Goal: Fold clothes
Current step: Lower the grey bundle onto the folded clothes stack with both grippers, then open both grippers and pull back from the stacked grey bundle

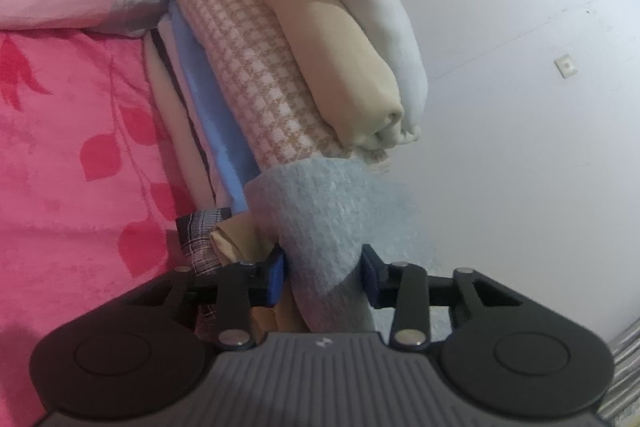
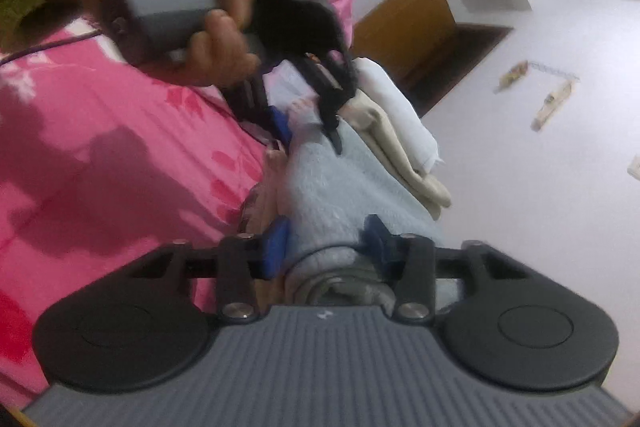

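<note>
Left of the left gripper (image 1: 325, 275) lies the pink floral bedspread (image 1: 72, 167), between its fingers a fuzzy pale-blue folded garment (image 1: 316, 211) is pinched atop the stacked folded clothes (image 1: 280, 67) ahead, while the right gripper (image 2: 326, 247) clamps the same garment's rolled end.

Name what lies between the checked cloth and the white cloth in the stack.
A rolled tan cloth, touching both; shown in the left wrist view.

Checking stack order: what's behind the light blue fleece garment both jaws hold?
Behind the light blue fleece garment: checked fabric, a beige roll and a white roll. Their near ends under the fleece are hidden.
</note>
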The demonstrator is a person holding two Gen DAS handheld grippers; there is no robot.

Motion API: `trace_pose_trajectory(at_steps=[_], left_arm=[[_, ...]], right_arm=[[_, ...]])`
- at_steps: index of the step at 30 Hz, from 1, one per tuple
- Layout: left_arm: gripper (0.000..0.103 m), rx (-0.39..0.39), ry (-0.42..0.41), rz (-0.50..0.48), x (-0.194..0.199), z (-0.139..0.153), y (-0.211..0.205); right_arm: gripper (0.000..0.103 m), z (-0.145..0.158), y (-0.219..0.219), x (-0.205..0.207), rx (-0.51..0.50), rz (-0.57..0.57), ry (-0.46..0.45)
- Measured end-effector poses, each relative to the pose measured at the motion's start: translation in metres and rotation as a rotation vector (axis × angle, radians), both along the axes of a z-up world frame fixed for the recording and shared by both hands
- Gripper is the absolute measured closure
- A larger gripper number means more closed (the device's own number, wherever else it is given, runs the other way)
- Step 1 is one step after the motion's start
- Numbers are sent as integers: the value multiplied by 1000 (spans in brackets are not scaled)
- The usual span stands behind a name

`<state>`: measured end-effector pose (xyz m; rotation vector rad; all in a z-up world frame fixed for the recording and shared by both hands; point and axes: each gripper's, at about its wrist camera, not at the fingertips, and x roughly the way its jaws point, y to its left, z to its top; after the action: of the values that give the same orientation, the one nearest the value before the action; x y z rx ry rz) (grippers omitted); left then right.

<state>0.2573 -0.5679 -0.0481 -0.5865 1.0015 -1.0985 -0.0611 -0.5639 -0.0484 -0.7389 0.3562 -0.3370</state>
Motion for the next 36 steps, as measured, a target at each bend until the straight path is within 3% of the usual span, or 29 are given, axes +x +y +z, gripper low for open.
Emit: trace_pose_trajectory(at_steps=[2, 6, 10, 15, 18, 20, 24, 26, 28, 31, 33, 35, 36], left_arm=[[68, -13, -11, -3, -1, 1, -2], [69, -40, -33, -9, -4, 4, -6], [69, -64, -55, -14, -7, 6, -9], [61, -21, -58, -37, -5, -25, 4], [53, -16, -77, -25, -11, -23, 17], [43, -1, -120, 3, -16, -15, 28], [43, -16, -364, 81, -43, 13, 47], [43, -20, -486, 113, -57, 27, 56], [43, 21, -601, 28, -76, 38, 33], [43, 104, -709, -85, -106, 39, -4], [49, 191, -749, -107, -107, 26, -28], [50, 215, -795, -111, -109, 16, -35], [52, 225, -818, -113, -110, 11, -37]], right_arm=[[74, 10, -7, -7, 16, -2, -14], [75, 17, -19, -14, -105, -35, -10], [75, 22, -28, -11, -97, -42, -20], [74, -15, -10, -19, -125, 14, 63], [68, -22, -5, -19, -113, 4, 46], [60, -13, -4, -29, -47, 19, 24], [56, 32, -17, -62, 232, 110, -148], [57, 55, -45, -65, 362, 89, -265], [62, 66, -78, -63, 478, 35, -348], [85, 63, -146, -43, 678, -36, -415], [90, 44, -183, -21, 719, -119, -394], [95, 15, -215, -2, 741, -209, -340], [95, 7, -228, -3, 794, -209, -355]])
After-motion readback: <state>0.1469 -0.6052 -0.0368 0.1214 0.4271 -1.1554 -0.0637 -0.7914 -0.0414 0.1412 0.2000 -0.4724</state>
